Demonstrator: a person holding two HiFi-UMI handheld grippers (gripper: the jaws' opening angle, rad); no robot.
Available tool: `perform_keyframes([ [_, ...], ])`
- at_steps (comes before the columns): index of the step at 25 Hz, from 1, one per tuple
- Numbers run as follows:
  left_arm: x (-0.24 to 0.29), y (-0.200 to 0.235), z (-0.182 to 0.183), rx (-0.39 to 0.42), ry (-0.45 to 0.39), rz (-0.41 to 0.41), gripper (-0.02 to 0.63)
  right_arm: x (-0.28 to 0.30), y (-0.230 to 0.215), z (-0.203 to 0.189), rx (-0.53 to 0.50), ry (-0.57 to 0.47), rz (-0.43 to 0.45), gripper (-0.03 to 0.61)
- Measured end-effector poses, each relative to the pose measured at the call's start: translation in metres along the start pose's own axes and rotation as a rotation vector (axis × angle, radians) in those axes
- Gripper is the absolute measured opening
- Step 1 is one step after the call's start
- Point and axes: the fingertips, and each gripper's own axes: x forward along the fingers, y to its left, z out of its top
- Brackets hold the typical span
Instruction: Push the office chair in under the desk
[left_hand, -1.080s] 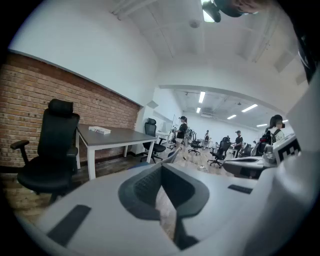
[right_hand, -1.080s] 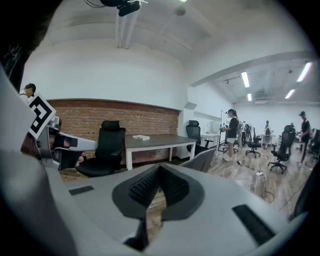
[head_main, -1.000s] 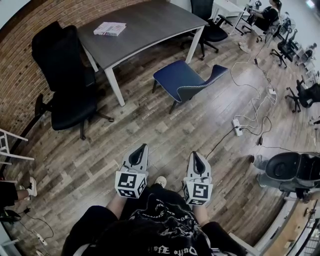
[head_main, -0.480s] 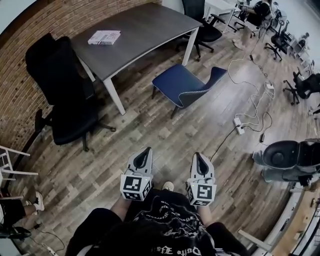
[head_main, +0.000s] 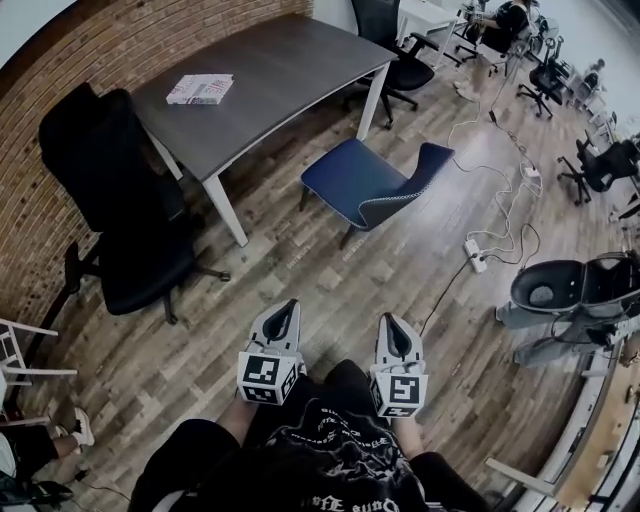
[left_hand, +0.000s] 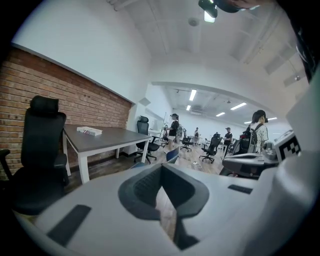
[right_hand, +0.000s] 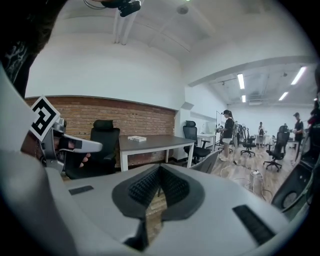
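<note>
Left gripper (head_main: 288, 305) and right gripper (head_main: 386, 320) point forward side by side, fingers closed empty, well apart from the blue chair (head_main: 360, 182).

A brick wall (head_main: 60, 70) lines one side of an open-plan office with a wood-plank floor (head_main: 300, 290); a black high-backed chair (head_main: 125, 220) stands close to the brick; a book (head_main: 200, 89) lies flat nearby. A white power strip (head_main: 474, 254) rests on the planks, with white cable (head_main: 497, 190) looping away from it; a grey shell seat (head_main: 570, 288) sits at the right edge. Further black swivel chairs (head_main: 400, 50) stand beyond; a person with a backpack (left_hand: 257, 132) stands among others in the background.
</note>
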Motion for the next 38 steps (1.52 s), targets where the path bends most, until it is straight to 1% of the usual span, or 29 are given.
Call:
perform_keyframes([
  [3,0.011,0.002,0.003,-0.025,-0.004,-0.005,0.006,0.006,-0.006,-0.002,-0.02,0.026,0.008,0.003],
  [6,0.027,0.001,0.007,-0.018,-0.002,-0.004,0.006,0.018,-0.02,-0.001,-0.006,0.026,0.011,0.003],
  [9,0.048,-0.004,0.007,-0.016,0.005,0.009,0.006,0.034,-0.042,-0.001,0.015,0.021,0.01,0.003],
  [13,0.08,-0.012,0.015,-0.021,0.012,0.032,0.006,0.06,-0.076,0.004,0.012,0.023,0.02,0.003],
  [20,0.142,-0.039,0.036,-0.02,-0.008,0.057,0.006,0.1,-0.148,0.017,0.029,-0.007,0.036,0.003],
  [24,0.176,-0.054,0.042,-0.044,-0.005,0.079,0.006,0.12,-0.177,0.022,0.001,-0.001,0.076,0.003],
  [26,0.191,-0.065,0.043,-0.049,-0.004,0.084,0.006,0.127,-0.192,0.023,-0.013,0.003,0.097,0.003],
  [32,0.234,-0.097,0.04,-0.057,0.005,0.098,0.006,0.141,-0.238,0.022,-0.009,-0.004,0.142,0.003],
  [38,0.264,-0.131,0.033,-0.069,0.006,0.129,0.007,0.143,-0.278,0.009,0.009,0.006,0.19,0.003],
])
